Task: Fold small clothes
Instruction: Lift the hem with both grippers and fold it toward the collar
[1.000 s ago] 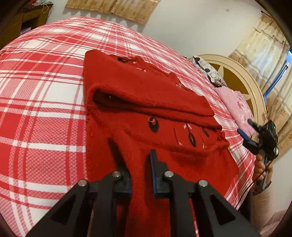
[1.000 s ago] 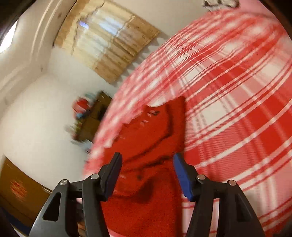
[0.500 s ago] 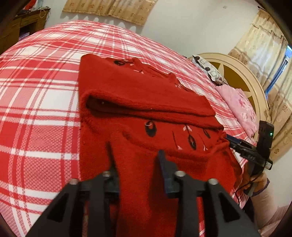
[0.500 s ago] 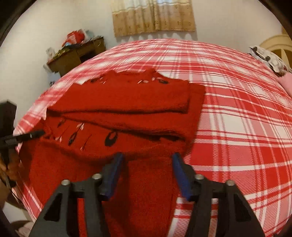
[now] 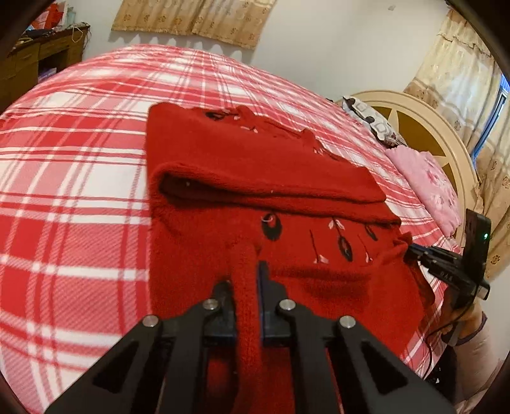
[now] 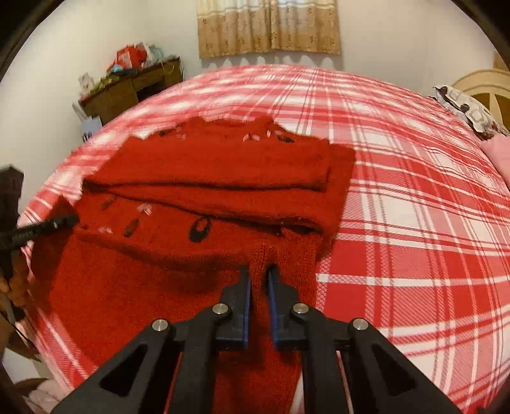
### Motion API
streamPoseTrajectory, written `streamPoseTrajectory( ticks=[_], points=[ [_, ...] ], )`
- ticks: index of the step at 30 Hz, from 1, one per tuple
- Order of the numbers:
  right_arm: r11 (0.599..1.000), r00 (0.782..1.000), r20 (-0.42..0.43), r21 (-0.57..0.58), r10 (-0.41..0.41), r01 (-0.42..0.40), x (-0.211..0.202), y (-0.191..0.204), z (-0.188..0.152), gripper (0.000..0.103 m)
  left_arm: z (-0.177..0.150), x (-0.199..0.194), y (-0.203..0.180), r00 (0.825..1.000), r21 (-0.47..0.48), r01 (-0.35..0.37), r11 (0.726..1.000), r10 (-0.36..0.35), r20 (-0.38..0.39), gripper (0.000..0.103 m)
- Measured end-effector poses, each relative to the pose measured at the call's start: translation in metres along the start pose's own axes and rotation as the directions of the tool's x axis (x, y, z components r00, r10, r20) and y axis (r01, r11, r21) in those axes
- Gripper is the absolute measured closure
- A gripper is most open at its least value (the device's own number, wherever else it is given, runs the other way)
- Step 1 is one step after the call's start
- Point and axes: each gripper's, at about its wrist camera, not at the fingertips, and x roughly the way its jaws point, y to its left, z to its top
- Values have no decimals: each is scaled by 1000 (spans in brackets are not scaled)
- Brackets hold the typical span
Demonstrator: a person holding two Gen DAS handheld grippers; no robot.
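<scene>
Between both tongs' pads, red sweater [image 5: 255, 178] folds.

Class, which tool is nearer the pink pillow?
Right. The right tool, jaws just closing on the red sweater, is at its end toward the pink pillow; the left tool grips the opposite end.

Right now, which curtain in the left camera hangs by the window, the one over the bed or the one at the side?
The side curtain, right of the headboard, beside blue window glass; the other curtain hangs on plain wall.
</scene>
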Motion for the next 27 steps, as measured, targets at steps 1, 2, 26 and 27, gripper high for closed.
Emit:
streamPoseTrajectory(
  ticks=[1,2,26,27],
  points=[
    [1000,1000,16,19,13,-13,-7,-2,1,94,-1,-7,0,1000,-5,-2,1000,2,15,95],
    [999,999,28,37,24,-25,-13,-4,3,94,0,-14,0,1000,-12,0,1000,0,31,95],
    [996,973,216,51,-81,72,-15,-10,118,94,103,-22,8,975,-181,-72,981,108,196,95],
    [996,973,214,46,-91,83,-9,-10,124,94,111,-19,9,974,-185,-81,979,117,195,95]
  ],
)
